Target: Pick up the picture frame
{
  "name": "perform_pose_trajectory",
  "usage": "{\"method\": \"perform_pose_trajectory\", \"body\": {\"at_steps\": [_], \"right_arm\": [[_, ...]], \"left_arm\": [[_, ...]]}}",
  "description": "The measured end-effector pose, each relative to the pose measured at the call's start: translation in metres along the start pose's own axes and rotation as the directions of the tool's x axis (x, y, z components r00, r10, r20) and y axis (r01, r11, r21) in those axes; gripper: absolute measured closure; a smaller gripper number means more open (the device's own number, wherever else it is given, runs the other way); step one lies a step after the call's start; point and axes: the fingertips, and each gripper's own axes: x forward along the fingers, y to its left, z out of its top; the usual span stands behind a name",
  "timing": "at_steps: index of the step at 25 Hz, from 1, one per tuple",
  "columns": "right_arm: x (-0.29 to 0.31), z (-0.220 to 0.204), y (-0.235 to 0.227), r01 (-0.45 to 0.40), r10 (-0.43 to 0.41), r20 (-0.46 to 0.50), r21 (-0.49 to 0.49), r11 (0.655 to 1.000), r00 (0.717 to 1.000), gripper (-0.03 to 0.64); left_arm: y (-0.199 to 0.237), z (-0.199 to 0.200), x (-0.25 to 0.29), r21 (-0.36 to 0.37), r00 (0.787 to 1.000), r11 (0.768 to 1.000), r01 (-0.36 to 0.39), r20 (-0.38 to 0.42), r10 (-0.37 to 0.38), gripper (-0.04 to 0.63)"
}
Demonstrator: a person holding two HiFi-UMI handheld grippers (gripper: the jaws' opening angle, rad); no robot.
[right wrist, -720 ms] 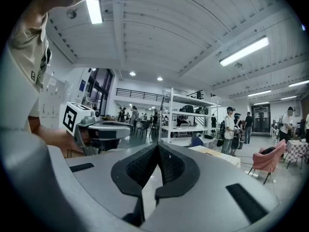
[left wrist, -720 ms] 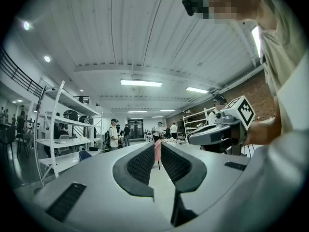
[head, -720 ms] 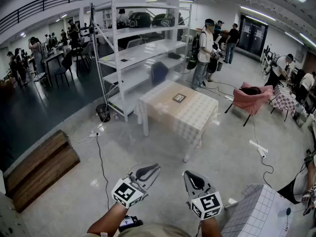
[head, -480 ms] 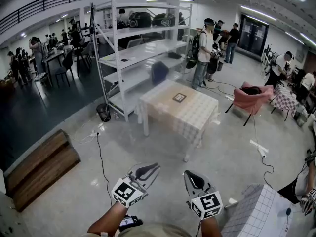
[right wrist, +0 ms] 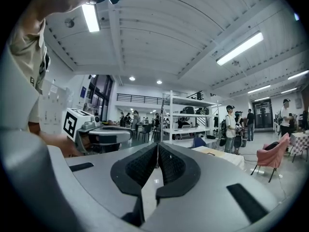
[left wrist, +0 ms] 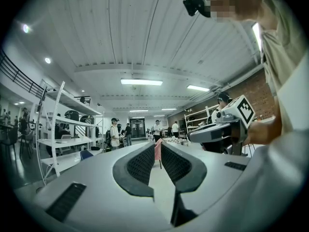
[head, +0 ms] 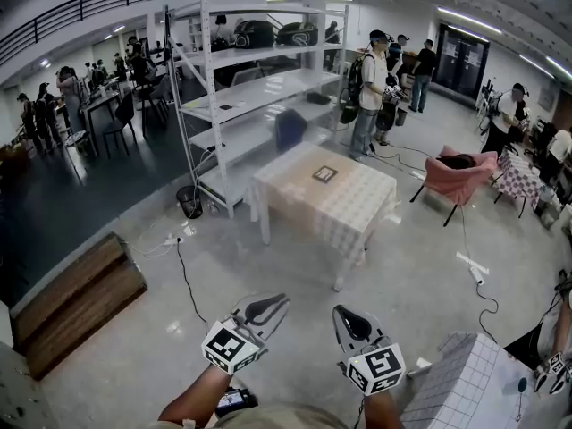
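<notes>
White shelving; picture frame on table

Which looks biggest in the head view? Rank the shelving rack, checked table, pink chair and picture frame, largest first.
1. shelving rack, largest by far.
2. checked table.
3. pink chair, clearly smaller than the table.
4. picture frame, smallest, lying on the table.

Large hall: polished grey floor; white shelving rack far left; cloth-covered bench at centre; pink chair far right; wooden steps near left; ceiling strip lights overhead.
</notes>
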Motion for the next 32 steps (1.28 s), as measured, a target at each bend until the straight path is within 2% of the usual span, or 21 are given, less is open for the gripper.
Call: {"method": "perform_pose_trajectory", "body": {"at_steps": [10, 17, 25, 32], "right_arm": [[-0.011, -0.015, -0.020, -0.015, 0.015, -0.009, 0.014, 1.000, 1.000, 0.589], [0.001, -0.021, -0.042, -0.016, 0.017, -0.022, 0.026, 1.000, 1.000, 0.589], [0.041, -0.023, -0.073, 0.014, -0.013, -0.032, 0.026, 1.000, 0.999, 0.589], [0.097, -0.024, -0.113, 0.066, -0.065, -0.033, 0.031, 0.997, 0.997, 0.589]], "left_arm": [[-0.012, -0.006, 0.013, 0.002, 1.000, 1.000, -0.030, -0.005, 0.030, 0.546], [-0.003, -0.012, 0.035, -0.009, 0.999, 0.999, -0.033, -0.011, 0.032, 0.546], [0.041, -0.022, 0.071, -0.017, 1.000, 1.000, -0.008, -0.008, 0.008, 0.546], [0.096, -0.030, 0.116, -0.011, 0.999, 0.999, 0.038, -0.004, -0.038, 0.546]]}}
